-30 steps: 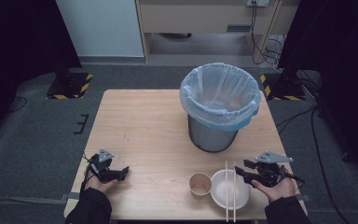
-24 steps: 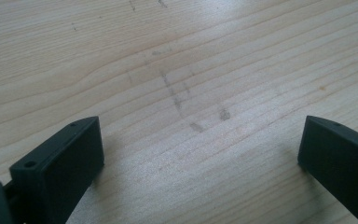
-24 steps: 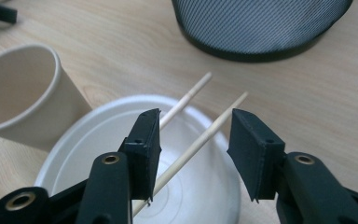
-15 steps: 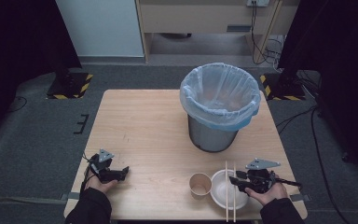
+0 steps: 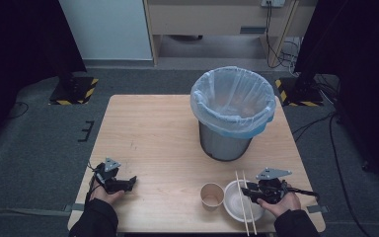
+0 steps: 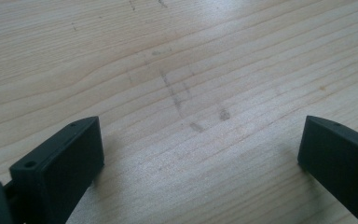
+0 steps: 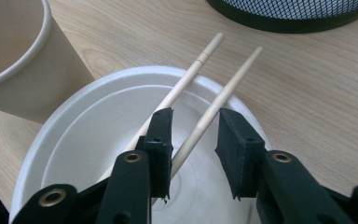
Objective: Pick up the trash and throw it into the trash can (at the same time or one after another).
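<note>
Here the right claw (image 7: 193, 144) has just been closing around the two chopsticks (image 7: 200, 79) lying across the white bowl (image 7: 79, 140) on the worktop (image 5: 153, 138), pads not yet pressing; thin, stiff, light and apt to roll, they want gripping mid-length together.

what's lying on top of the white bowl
Two wooden chopsticks lie side by side across the white bowl, ends past its rim. The right gripper, jaws just closing, has one chopstick between them; the other passes behind one jaw. The jaws cover the bowl's near part.
</note>
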### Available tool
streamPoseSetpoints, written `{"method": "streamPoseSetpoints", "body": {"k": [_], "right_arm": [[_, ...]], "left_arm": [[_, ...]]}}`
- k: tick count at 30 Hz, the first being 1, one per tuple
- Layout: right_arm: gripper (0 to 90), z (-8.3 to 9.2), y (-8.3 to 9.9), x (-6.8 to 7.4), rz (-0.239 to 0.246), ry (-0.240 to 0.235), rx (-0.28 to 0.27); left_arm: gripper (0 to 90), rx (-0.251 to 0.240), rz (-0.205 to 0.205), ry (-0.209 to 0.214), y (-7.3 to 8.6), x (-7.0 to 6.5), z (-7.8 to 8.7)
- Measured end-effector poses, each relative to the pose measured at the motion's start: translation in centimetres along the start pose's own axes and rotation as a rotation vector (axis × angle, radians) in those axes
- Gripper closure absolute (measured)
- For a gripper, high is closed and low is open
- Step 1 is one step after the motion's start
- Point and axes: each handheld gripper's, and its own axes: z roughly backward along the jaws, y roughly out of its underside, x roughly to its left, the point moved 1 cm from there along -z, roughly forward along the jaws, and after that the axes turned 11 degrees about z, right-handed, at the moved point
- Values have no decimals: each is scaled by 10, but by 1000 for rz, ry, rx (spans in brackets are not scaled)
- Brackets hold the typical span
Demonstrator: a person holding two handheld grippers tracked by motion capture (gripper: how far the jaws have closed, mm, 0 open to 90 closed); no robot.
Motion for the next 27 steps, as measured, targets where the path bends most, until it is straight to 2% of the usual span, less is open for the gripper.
{"method": "streamPoseSetpoints", "body": {"k": [15,23,27], "right_arm": [[852,3,-1,-3,-35,17,27],[857,5,-1,-4,-38,22,29],[857,8,-3,-6,-45,20,1]], "left_arm": [[0,0,0,0,0,0,0],[0,0,0,0,0,0,0],[0,0,0,0,0,0,0]]}}
